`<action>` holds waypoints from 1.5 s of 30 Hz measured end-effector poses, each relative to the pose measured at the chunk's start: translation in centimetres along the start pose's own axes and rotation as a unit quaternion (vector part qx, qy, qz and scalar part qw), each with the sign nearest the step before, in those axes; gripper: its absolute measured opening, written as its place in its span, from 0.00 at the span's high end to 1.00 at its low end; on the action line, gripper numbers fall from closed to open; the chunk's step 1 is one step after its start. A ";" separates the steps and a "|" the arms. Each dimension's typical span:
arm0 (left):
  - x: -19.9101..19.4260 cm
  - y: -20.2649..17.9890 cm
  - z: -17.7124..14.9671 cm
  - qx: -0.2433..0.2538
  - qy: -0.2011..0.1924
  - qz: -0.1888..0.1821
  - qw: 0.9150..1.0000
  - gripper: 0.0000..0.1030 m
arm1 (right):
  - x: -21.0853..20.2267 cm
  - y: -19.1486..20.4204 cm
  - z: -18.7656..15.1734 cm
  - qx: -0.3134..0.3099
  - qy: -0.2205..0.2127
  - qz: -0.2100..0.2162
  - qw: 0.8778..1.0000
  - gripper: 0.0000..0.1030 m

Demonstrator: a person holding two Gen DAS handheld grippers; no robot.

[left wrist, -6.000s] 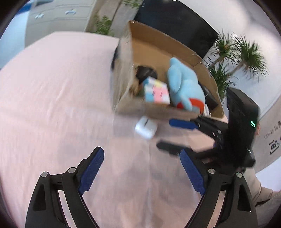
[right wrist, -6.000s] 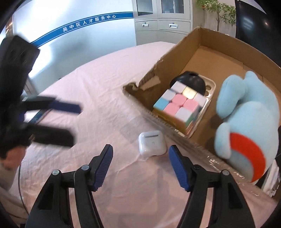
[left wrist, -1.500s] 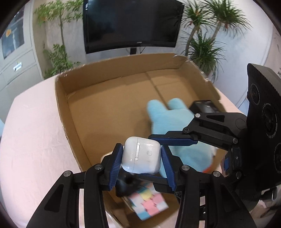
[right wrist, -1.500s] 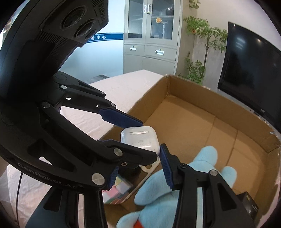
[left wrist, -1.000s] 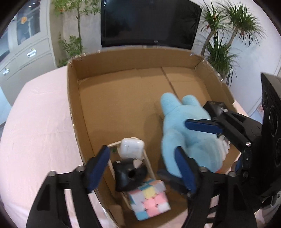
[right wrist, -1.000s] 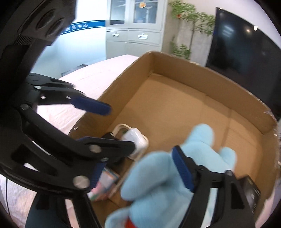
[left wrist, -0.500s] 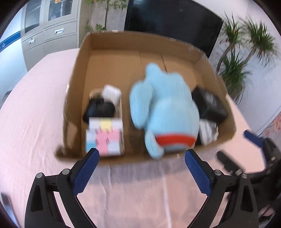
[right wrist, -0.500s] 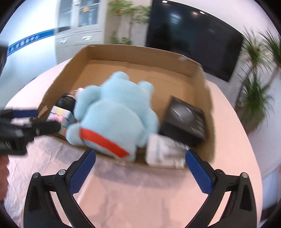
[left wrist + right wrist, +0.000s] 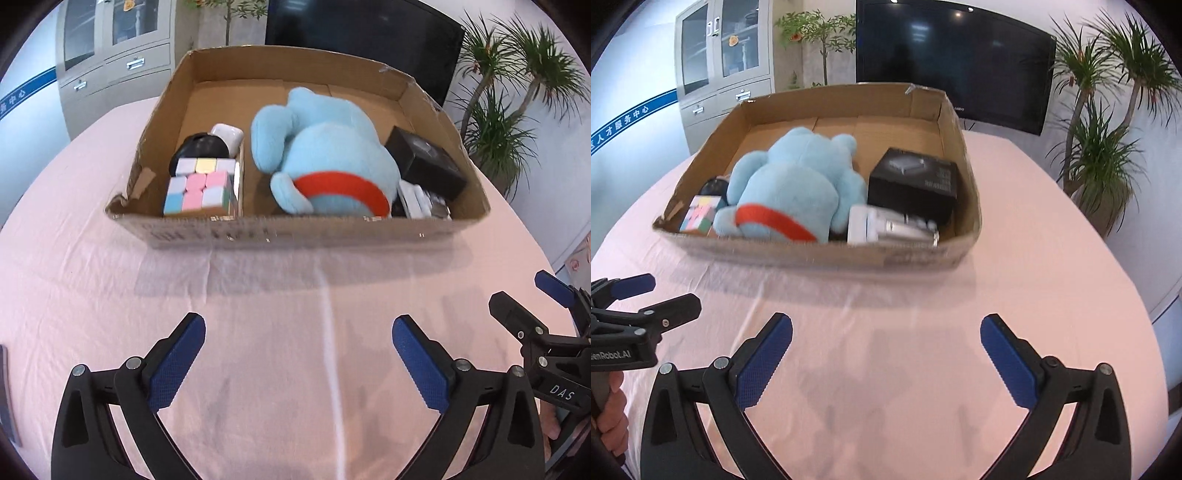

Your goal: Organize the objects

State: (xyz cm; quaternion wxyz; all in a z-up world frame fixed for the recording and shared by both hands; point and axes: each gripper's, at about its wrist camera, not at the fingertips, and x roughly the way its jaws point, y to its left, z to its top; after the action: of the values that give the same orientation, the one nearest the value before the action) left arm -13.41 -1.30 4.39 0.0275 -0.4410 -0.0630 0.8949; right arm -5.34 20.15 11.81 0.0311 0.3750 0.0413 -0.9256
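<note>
While both of your tools hang over the pink-clothed table [image 9: 74, 280], the cardboard box [image 9: 295, 230] sits ahead of them and holds everything in view. Your left hand-held gripper [image 9: 298, 356] has its jaws spread wide with nothing between them, on the near side of the box and well apart from it. Your right hand-held gripper [image 9: 886, 354] is spread just as wide and equally empty, also on the near side of the box.

Inside the box, the white earbud case [image 9: 228, 133] lies toward the far left, touching a black rounded object [image 9: 201, 147]. A pastel puzzle cube [image 9: 201, 190] sits in the near left corner. A blue plush toy [image 9: 325, 166] with a red band fills the middle. A black carton [image 9: 424, 162] lies at the right side, with a white item [image 9: 886, 227] in front of it by the near wall.

No loose item shows on the cloth outside the box, so the sorting looks finished, or close to it. Your next move is probably to check beyond these views for anything left out, keeping both tools clear of the box walls.
</note>
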 end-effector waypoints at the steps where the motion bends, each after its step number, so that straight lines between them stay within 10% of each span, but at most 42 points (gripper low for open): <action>1: 0.2 0.0 -0.5 -0.005 0.004 -0.010 1.000 0.01 | 0.0 0.0 -0.4 0.001 0.002 0.001 1.000 0.01; 11: 2.8 0.9 -5.7 -0.017 0.057 -0.008 0.998 0.01 | 2.6 2.0 -6.0 0.030 0.056 0.031 0.997 0.01; 19: 1.6 -0.1 -9.1 0.036 0.018 0.047 0.998 0.00 | 3.1 1.9 -8.7 0.023 0.076 0.014 0.997 0.01; 45: 1.4 -0.3 -9.6 -0.002 0.010 0.076 0.997 0.00 | 2.6 3.3 -9.3 0.012 0.080 0.009 0.997 0.01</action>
State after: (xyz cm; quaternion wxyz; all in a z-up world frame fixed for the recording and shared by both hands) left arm -6.67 -0.06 -2.43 -0.0406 -0.4536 -0.0311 0.8897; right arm -0.45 17.72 3.19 0.0313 0.4487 0.0292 -0.8927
